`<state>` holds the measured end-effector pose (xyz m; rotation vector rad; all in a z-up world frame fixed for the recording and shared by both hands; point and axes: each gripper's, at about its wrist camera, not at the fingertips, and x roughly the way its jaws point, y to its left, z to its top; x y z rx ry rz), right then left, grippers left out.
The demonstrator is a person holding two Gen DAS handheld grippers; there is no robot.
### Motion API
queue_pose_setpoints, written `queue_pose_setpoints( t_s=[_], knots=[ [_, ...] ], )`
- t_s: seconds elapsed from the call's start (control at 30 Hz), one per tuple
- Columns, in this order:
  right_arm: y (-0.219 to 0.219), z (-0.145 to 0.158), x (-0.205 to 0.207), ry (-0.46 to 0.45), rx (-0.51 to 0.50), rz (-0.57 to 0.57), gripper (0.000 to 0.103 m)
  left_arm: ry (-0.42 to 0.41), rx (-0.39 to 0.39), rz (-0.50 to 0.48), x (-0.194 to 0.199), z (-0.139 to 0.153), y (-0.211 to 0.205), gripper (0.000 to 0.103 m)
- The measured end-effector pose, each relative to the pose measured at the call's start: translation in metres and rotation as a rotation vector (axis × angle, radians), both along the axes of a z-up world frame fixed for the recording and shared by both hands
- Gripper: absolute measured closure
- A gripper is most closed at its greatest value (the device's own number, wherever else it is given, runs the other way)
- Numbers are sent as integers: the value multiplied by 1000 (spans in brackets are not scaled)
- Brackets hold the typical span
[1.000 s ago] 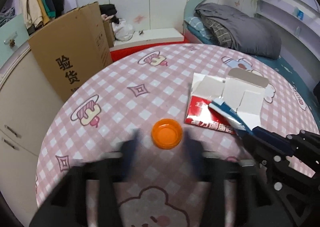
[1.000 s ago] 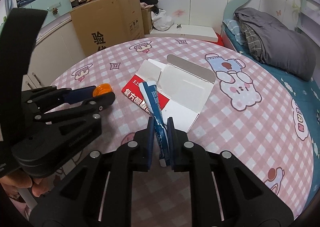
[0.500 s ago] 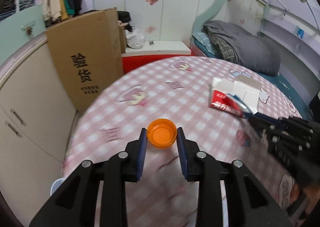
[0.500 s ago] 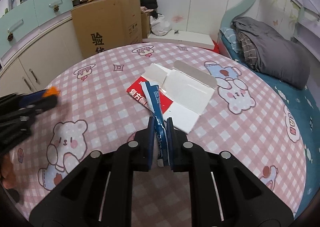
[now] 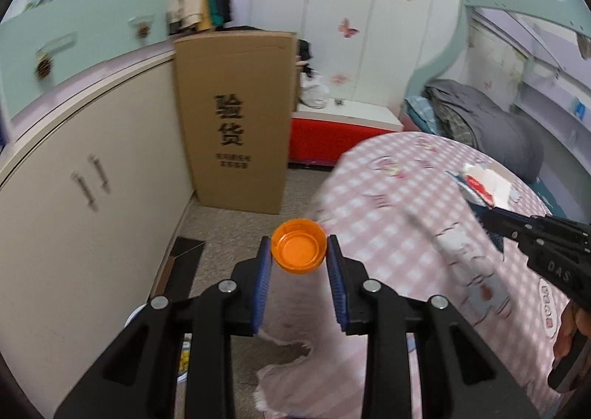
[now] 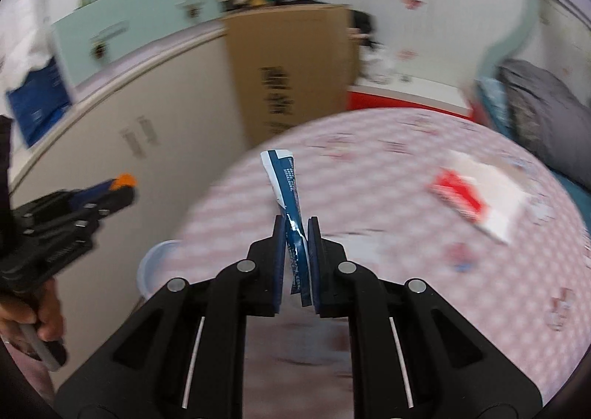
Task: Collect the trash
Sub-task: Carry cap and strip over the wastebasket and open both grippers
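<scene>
My left gripper is shut on an orange bottle cap and holds it in the air past the table's left edge, above the floor. My right gripper is shut on a blue wrapper, lifted above the pink checked table. The left gripper also shows at the left of the right wrist view, with the cap's orange edge visible. The right gripper also shows at the right of the left wrist view. A flattened red and white carton lies on the table.
A tall cardboard box leans against cream cabinets to the left. A pale round bin rim shows beside the table's left edge. A bed with a grey quilt is at the right. A red bench stands behind.
Both grippers have swung left with their loads. The left gripper closed on the cap, lifted it and carried it off the table's edge. The wrapper rose from the carton.
</scene>
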<state>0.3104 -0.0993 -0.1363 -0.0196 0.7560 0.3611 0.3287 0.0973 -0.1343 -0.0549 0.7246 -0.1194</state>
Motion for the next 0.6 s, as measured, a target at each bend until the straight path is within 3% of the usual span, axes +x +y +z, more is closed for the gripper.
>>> queue_pose_setpoints(
  t_s=[0.2, 0.33, 0.6],
  knots=[
    [100, -8, -5, 19, -9, 165, 91, 23, -5, 120, -21, -19, 78, 74],
    [163, -30, -4, 56, -17, 251, 91, 59, -4, 183, -31, -39, 124, 74],
    [243, -87, 13, 153, -1, 291, 91, 165, -18, 307, -29, -91, 201, 74]
  ],
)
